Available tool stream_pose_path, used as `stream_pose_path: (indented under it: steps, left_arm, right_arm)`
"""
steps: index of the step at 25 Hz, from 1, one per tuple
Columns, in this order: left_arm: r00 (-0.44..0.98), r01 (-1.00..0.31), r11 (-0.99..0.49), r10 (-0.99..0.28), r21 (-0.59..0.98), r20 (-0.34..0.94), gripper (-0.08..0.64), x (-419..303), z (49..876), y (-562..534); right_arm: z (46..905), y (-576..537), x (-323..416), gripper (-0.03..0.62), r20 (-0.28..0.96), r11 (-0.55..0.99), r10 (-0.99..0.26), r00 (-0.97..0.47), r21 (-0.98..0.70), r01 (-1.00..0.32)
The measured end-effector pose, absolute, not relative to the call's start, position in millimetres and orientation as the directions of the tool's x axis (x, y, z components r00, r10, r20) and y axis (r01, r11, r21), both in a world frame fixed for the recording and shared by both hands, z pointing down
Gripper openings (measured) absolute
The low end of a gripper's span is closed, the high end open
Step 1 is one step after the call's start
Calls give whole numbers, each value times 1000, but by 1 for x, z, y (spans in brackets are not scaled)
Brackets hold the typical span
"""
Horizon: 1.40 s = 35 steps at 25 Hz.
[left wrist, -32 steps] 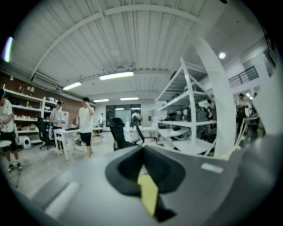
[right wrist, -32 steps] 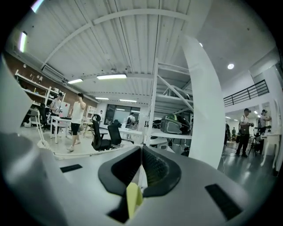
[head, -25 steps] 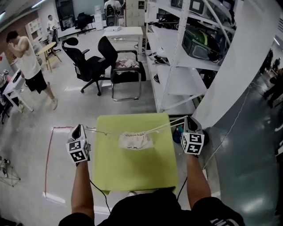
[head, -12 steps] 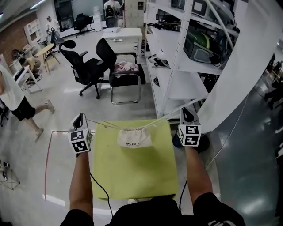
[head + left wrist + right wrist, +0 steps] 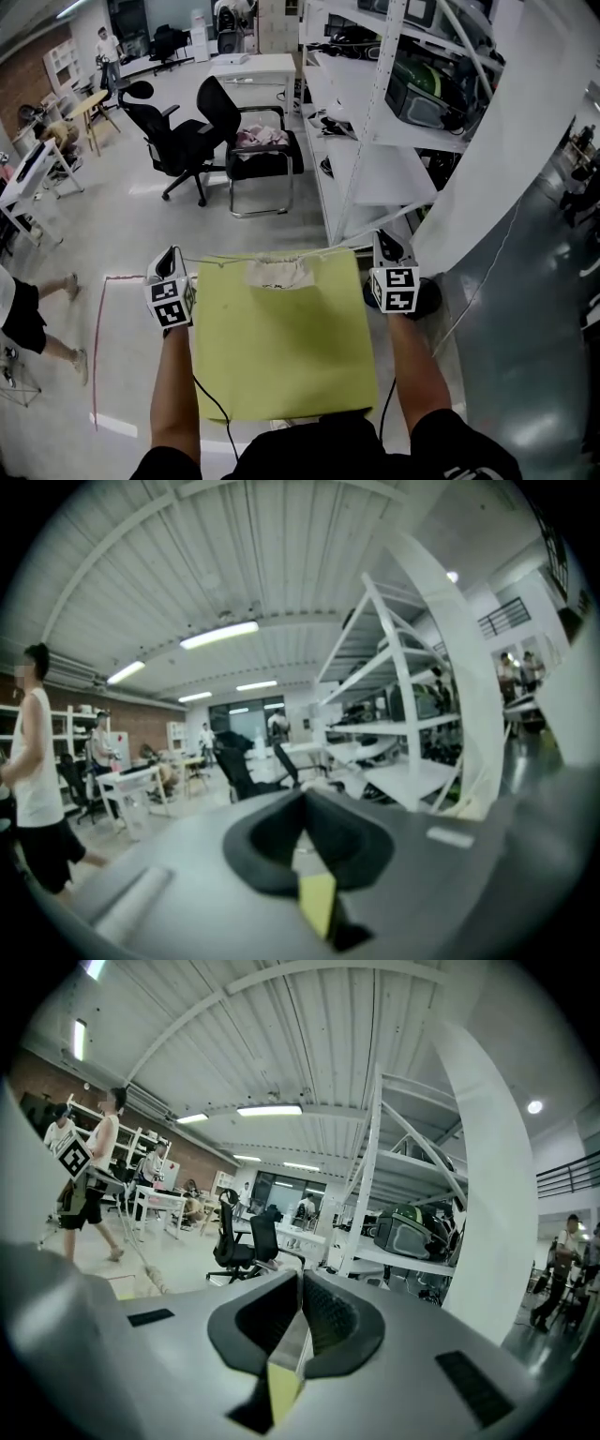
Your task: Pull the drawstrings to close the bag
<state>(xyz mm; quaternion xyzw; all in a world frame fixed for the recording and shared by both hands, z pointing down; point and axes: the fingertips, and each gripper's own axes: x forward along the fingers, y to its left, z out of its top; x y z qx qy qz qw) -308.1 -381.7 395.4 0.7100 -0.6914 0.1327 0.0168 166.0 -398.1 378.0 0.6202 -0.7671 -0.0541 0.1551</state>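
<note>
A small white drawstring bag [image 5: 278, 273] hangs at the far edge of the yellow-green table [image 5: 281, 356], its mouth gathered tight. Its drawstrings [image 5: 220, 260] run taut in a nearly straight line out to both sides. My left gripper [image 5: 169, 257] is off the table's left far corner, shut on the left string end. My right gripper [image 5: 382, 243] is off the right far corner, shut on the right string end. Both gripper views look out level into the room, with the left gripper [image 5: 302, 805] and right gripper [image 5: 300, 1288] closed. The string [image 5: 131, 1241] shows at the left of the right gripper view.
White shelving [image 5: 375, 169] and a slanted white pillar [image 5: 497, 159] stand just past the right gripper. Black office chairs [image 5: 178, 141] sit beyond the table. A person's legs [image 5: 28, 319] show at the left edge, beside red floor tape [image 5: 98, 347].
Both grippers moved forward and the strings went from a sagging V to a straight line. The bag shifted from mid-table to the far edge. The person walked off to the left.
</note>
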Motion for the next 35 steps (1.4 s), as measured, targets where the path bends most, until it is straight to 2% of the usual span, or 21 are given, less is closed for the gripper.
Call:
stream_pose_path:
  steps: [9,20,30,35]
  left_arm:
    - [36,-985,-76,-969,-155,245,8,-308,417,-351]
    - [94,-980,-149,-932,-134,350,8,-295,467,-296]
    - [137,-973,-210,-858,-95,495,9,-287,524,-236]
    - [135,-976,-202,-849,-79,511,9,-289,547,-211]
  right_arm:
    - [407,-369,155,11,237,272,-949,-208,282,-920]
    - [446,-320,140,11,314,324,-918,-241,246,-914]
    - [498,-262,132,11,432,388,-862,-264,228,-893]
    - [522,-235,125,11,470,394,-843,-262,208,-895]
